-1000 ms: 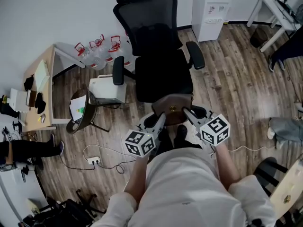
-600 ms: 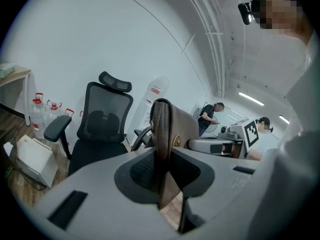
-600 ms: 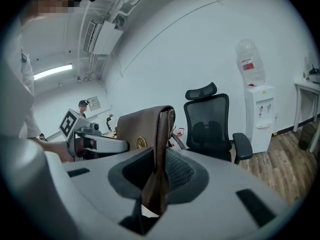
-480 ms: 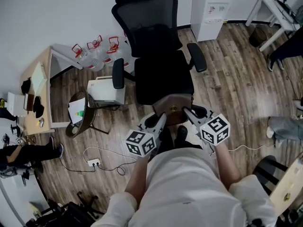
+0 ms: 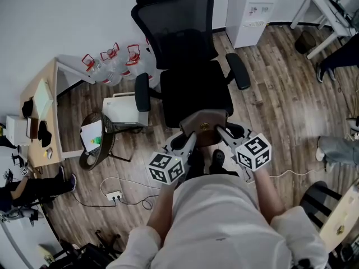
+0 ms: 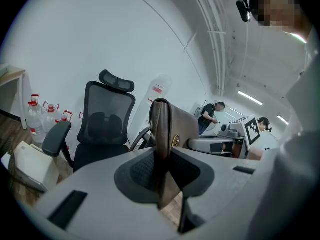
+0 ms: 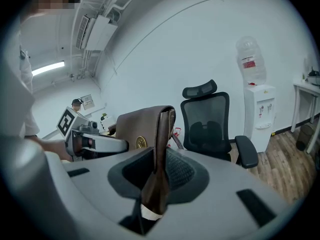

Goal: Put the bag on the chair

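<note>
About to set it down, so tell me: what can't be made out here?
- Underside of the bag: head view, faces down, between the left gripper and right gripper.
- Base of the chair: head view, under its seat; gripper views, behind the gripper bodies.
- Seat's front edge: head view, partly behind the bag.

Your head camera looks steeply down over your chest onto the chair (image 5: 196, 91). Each gripper camera rides close behind its fingers (image 6: 85, 184), facing forward. Both share the bag (image 6: 175, 126) and the chair.
</note>
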The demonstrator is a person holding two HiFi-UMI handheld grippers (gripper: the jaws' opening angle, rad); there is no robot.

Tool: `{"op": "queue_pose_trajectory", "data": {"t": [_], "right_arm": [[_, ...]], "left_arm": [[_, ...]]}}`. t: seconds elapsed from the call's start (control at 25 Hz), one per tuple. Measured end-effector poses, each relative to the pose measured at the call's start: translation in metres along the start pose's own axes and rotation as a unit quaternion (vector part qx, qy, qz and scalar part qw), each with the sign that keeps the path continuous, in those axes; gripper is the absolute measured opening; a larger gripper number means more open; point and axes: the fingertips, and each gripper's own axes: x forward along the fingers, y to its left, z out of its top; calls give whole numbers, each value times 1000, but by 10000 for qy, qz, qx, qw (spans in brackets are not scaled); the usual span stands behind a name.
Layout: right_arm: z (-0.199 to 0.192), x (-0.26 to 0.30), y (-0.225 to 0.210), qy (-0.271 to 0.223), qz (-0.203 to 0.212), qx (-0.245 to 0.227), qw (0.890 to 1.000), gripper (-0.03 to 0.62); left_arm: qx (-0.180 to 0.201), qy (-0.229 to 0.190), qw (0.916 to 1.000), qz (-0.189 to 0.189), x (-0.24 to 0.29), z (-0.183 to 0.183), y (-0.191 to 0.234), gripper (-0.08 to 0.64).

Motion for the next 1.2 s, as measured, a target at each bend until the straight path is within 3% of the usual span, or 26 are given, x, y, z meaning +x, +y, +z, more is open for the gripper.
{"op": "queue_pose_trajectory", "data": {"t": [0.6, 1.2], "right_arm": [[44, 77, -18, 134, -257, 15, 9996, 80], [58, 136, -14, 192, -692, 230, 9972, 83]], "left_arm": [[-49, 38, 9998, -200, 19, 50, 77, 60], [38, 313, 9976, -623, 20, 72, 138, 60]]}}
